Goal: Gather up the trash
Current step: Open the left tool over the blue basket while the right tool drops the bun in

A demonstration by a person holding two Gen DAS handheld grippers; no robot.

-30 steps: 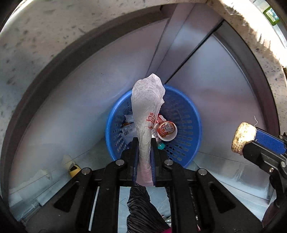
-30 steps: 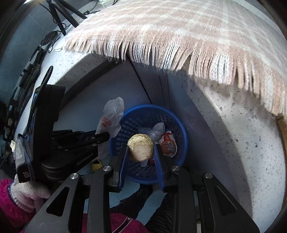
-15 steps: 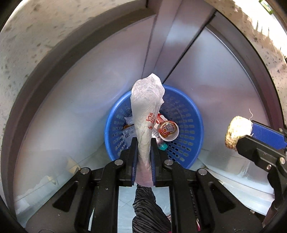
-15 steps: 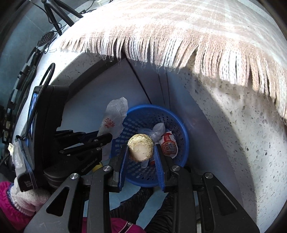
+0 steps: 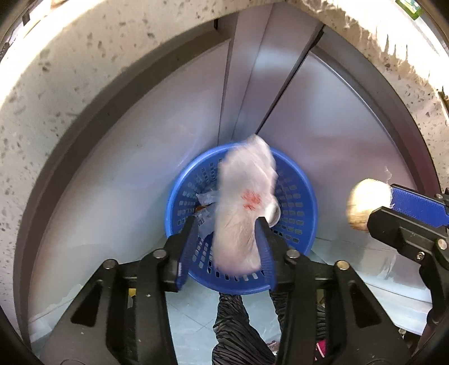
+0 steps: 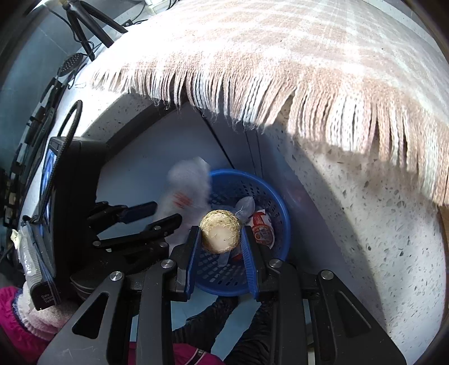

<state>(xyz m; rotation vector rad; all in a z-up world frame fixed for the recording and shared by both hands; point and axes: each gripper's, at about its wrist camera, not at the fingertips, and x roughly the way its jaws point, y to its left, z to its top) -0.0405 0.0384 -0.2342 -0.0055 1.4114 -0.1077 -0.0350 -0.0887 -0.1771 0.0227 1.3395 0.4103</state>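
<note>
Left gripper (image 5: 228, 244): I see its jaws spread wide; the white plastic bag (image 5: 244, 213) sits loose between the blue pads, motion-blurred, touching at most the right pad. I cannot tell if any grip remains.
White plastic bag: crumpled, with a red print, directly above the blue basket (image 5: 306, 196); in the right wrist view the bag (image 6: 185, 191) shows over the basket's left rim.
Right gripper (image 6: 220, 238): jaws partly closed, clamping the round straw-coloured ball (image 6: 220, 234) between the blue pads. In the left wrist view this gripper (image 5: 393, 213) comes in from the right, ball (image 5: 364, 203) at its tip, beside the basket and outside its rim.
Blue basket (image 6: 277, 207): perforated, on the floor below the desk (image 6: 364, 196) edge, against grey cabinet doors (image 5: 336, 126).
Basket contents: a red-and-white wrapper (image 6: 262, 230) and a clear crumpled bag (image 6: 244, 207).
Desk: speckled stone, with a fringed beige checked cloth (image 6: 280, 61) hanging over its edge.
Far left: a tripod (image 6: 84, 25) stands behind the desk.
</note>
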